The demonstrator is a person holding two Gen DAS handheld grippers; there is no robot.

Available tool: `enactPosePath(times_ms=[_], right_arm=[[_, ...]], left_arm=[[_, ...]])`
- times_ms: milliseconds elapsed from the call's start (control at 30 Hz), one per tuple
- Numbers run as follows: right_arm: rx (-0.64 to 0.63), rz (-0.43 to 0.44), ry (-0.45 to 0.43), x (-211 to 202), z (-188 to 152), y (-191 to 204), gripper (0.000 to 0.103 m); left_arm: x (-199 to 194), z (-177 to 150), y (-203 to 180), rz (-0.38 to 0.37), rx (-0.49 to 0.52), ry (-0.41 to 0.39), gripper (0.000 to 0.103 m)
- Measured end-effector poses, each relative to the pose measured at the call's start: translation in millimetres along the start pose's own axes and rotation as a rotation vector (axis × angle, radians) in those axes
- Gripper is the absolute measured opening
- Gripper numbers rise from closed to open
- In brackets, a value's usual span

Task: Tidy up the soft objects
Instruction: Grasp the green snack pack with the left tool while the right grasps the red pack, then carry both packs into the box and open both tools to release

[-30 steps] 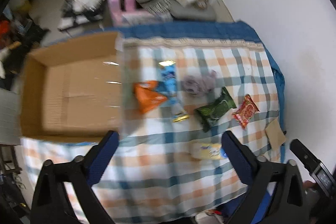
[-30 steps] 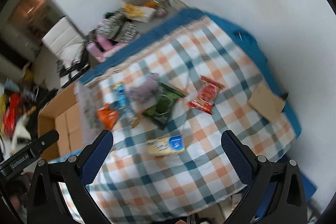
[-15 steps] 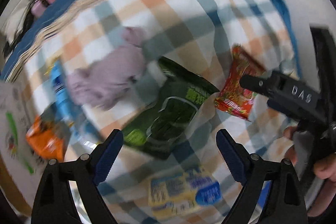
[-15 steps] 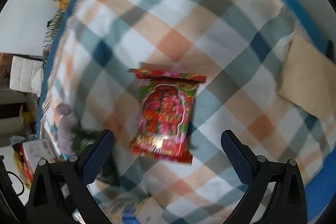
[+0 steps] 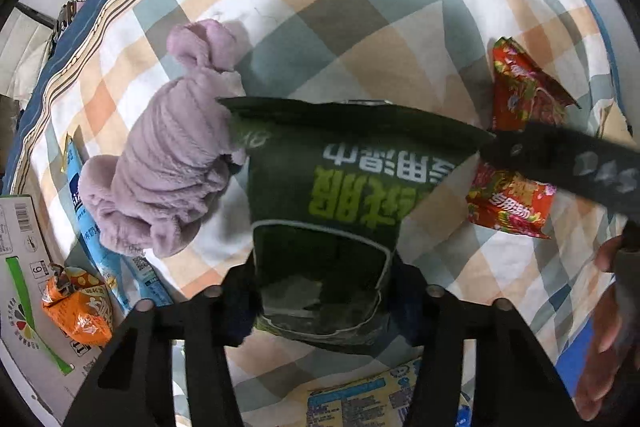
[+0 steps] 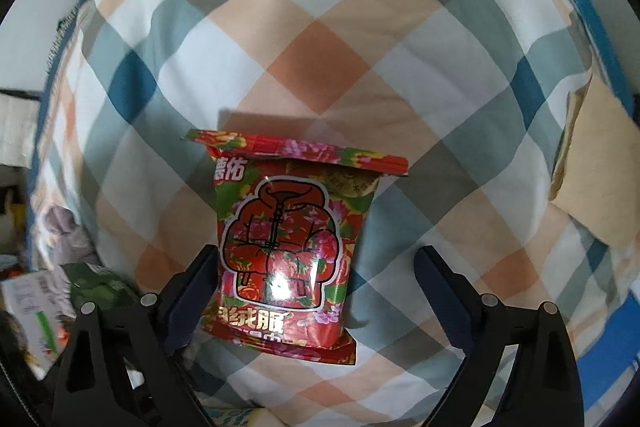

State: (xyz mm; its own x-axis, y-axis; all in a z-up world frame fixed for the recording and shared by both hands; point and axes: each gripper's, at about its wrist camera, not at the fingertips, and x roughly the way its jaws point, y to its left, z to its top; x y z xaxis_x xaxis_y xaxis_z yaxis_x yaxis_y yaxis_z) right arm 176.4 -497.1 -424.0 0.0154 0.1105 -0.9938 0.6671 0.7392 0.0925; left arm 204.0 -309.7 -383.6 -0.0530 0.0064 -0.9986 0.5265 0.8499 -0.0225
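The left gripper (image 5: 324,291) has its jaws pinched on the near end of the green packet (image 5: 340,195), which lies on the checked cloth (image 5: 360,7) covering the surface. The left wrist view alone shows the packet's neighbours: a bunched lilac cloth (image 5: 172,163) touching its left corner, a blue packet (image 5: 100,239) partly under that cloth, an orange packet (image 5: 80,307) beside a printed carton (image 5: 20,267), and a yellow and blue packet (image 5: 360,403) at the near edge. The red packet (image 6: 292,251) is half hidden there behind the right tool. The right wrist view shows it whole (flowered, with a jacket drawn on it), lying flat between the spread jaws of the right gripper (image 6: 316,291), nearer the left finger. A tan cardboard piece (image 6: 592,167) lies at the cloth's right edge.
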Motion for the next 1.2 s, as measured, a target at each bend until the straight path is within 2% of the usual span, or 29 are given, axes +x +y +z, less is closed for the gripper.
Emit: enactPosePath(times_ms=[67, 133, 200, 533, 833, 933, 967, 1100, 1200], right_arm=[[-0.027, -0.061, -0.001, 3, -3, 8, 0.09], [-0.061, -0.112, -0.008, 5, -6, 16, 0.077], [-0.087, -0.123, -0.015, 2, -11, 24, 0.052], [-0.099, -0.066, -0.024, 1, -26, 6, 0.048], [-0.178, 0.018, -0.172, -71, -61, 20, 0.048], [-0.237, 0.042, -0.223, -115, -84, 47, 0.048], [-0.253, 0.052, -0.232, -152, -90, 54, 0.048], [-0.356, 0.108, -0.26, -195, -142, 103, 0.048], [-0.451, 0.16, -0.261, -226, -182, 167, 0.048]], left_arm=[[-6, -5, 2, -0.021, -0.021, -0.004, 0.041], [-10, -7, 4, -0.037, -0.031, -0.012, 0.04], [-18, -14, 8, -0.041, -0.033, -0.021, 0.038], [-72, -45, 37, -0.078, -0.085, -0.109, 0.036], [-150, -95, 70, -0.149, -0.183, -0.265, 0.035], [-168, -121, 95, -0.174, -0.223, -0.326, 0.035], [-180, -127, 105, -0.183, -0.237, -0.344, 0.035], [-221, -165, 152, -0.171, -0.292, -0.417, 0.035], [-243, -196, 199, -0.138, -0.345, -0.451, 0.035]])
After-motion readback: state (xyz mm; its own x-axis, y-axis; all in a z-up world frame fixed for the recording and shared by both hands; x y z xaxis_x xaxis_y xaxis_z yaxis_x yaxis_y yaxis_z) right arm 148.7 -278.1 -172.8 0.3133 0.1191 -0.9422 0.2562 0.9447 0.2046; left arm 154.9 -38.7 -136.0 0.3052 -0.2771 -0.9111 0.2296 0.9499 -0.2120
